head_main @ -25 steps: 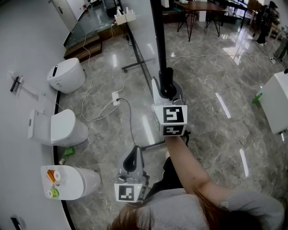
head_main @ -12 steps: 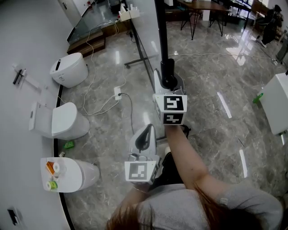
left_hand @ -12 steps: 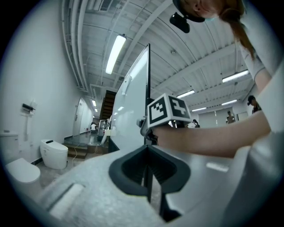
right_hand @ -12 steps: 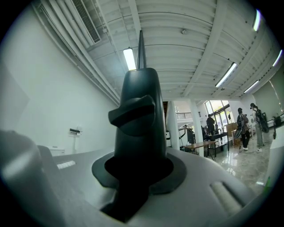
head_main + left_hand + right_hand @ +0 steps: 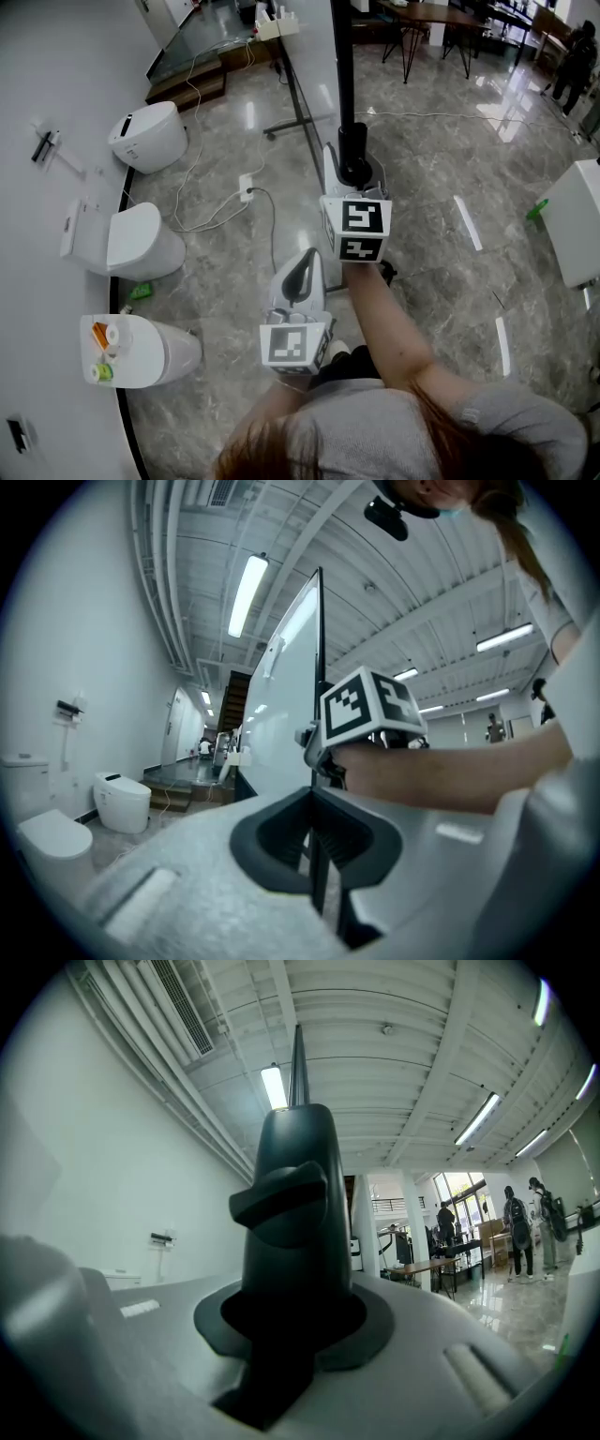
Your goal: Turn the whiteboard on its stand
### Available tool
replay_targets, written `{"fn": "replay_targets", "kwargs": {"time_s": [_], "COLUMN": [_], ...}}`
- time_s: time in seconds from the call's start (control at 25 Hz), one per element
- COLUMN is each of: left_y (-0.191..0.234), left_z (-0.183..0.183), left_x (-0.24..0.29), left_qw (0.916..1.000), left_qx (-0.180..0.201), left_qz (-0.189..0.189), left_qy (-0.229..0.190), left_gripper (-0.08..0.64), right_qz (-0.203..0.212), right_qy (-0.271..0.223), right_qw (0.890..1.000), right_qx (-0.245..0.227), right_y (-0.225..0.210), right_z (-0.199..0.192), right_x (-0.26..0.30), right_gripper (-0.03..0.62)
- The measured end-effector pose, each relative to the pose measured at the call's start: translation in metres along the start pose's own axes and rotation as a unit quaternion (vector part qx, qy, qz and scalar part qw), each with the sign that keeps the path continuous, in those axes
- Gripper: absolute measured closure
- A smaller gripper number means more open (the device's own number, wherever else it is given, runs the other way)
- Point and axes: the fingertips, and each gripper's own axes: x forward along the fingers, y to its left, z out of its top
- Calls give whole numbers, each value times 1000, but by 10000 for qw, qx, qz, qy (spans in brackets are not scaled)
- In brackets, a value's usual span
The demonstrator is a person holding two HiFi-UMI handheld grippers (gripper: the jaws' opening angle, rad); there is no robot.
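The whiteboard, upright and edge-on in its stand, looks stiff, broad and likely slick-faced, so its black side frame is the hold: right gripper clamped there, left gripper slightly parted, empty, nearby.

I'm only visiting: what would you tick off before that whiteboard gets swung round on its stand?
1. Right gripper holding the whiteboard: ok, jaws closed on its black edge.
2. Left gripper helping: not ok, jaws slightly apart on nothing, short of the board.
3. Floor cables clear of the stand's foot: cannot tell, they lie close beside it.
4. Toilets out of the swing: looks ok, they sit along the wall, apart from the board.
5. Bystanders: ok, the nearest person stands far across the hall.
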Motion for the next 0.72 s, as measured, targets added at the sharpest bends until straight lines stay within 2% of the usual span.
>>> {"fn": "replay_targets", "kwargs": {"time_s": [0.16,0.4,0.72], "left_y": [-19,-37,-62], "left_z": [0,-6,-4], "left_x": [-3,-19,-41], "left_qw": [9999,9999,9999], "left_qx": [68,-87,-105], "left_qz": [-117,-5,33], "left_qy": [-101,-82,-125], "left_gripper": [561,561,561], "right_qz": [49,85,120], "right_qy": [-6,-12,46], "right_qw": [10000,10000,9999], "right_qx": [4,17,40], "right_y": [-3,-8,-7], "right_z": [1,4,4], "right_x": [-17,-41,-75], "right_gripper": [489,488,488]}}
